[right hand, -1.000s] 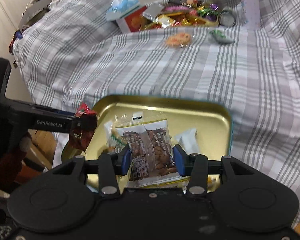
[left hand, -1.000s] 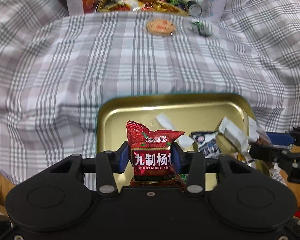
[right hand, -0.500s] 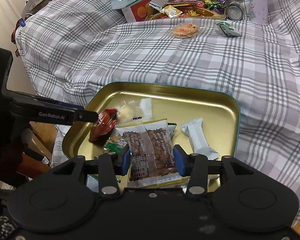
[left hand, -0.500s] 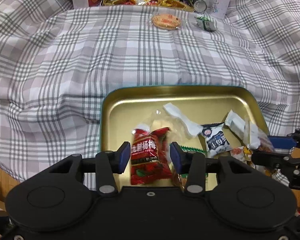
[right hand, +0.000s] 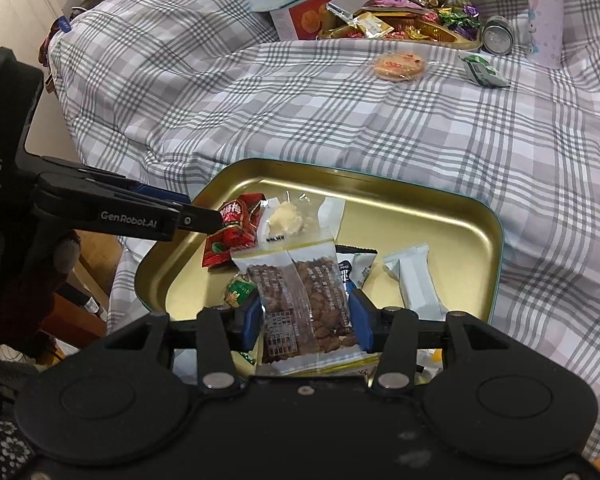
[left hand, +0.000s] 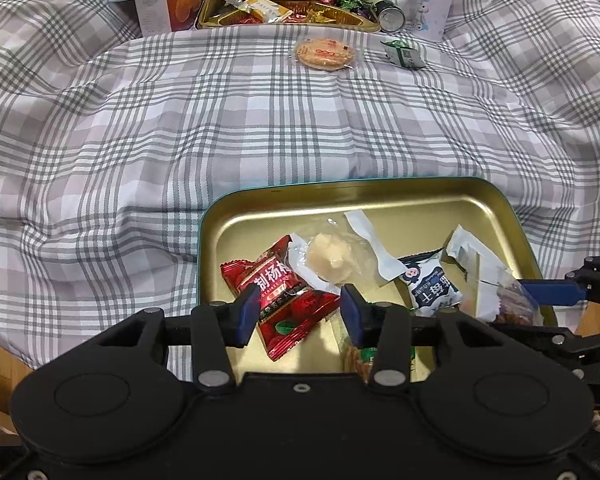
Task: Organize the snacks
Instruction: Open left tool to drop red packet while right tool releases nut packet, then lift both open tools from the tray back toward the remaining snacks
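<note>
- You are holding both grippers over the gold-coloured metal tray (left hand: 380,194) at the near edge of the grey plaid bedspread (left hand: 220,120); judged from here, the clear packet of brown nuts (right hand: 304,300) could snag on the pile or tip over the tray's near rim if you let it go this low and this close to the edge.
- Your left gripper (left hand: 298,310) is standing released, jaws parted wider than the red foil plum-candy packet (left hand: 284,300) lying loose between them in the tray's near left corner.
- Your right gripper (right hand: 304,320) is clenching the nut packet upright, pads pressing both sides, above the tray's near edge.
- A round wrapped rice cracker (left hand: 324,53) and a small green-and-white sachet (left hand: 404,53) are waiting near the bedspread's far edge, not yet collected.
</note>
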The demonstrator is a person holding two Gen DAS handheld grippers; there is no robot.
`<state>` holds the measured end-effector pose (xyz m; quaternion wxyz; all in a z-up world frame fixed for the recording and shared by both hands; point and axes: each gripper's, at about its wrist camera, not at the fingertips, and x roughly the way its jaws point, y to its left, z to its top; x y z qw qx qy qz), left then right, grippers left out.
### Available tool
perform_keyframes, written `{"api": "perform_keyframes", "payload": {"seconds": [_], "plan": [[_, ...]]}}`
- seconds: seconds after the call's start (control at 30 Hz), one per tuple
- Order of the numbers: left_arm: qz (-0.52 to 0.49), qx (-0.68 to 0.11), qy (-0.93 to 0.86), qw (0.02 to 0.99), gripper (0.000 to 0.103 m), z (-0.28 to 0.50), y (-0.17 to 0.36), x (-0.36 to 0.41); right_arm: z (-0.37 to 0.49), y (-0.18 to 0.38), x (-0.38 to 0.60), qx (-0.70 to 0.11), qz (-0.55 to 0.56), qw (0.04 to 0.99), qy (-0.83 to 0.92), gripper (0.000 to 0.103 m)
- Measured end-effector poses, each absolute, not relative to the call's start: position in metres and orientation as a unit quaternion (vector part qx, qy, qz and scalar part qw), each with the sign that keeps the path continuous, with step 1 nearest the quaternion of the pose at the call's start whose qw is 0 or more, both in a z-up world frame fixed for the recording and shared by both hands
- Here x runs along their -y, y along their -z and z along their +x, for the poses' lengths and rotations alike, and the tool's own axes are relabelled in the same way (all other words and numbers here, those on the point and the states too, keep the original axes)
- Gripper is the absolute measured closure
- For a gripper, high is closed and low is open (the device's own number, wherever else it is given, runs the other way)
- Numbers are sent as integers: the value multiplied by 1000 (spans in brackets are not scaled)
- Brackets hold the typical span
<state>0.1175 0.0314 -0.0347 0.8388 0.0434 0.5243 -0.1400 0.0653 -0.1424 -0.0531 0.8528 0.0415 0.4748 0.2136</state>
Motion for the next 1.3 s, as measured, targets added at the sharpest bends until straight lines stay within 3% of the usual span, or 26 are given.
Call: {"api": "perform_keyframes", "payload": {"seconds": [1.3], "plan": [[73,-541,151,824,52,111,43,-10,83,59,152,-486,49,859,-154,54]]}}
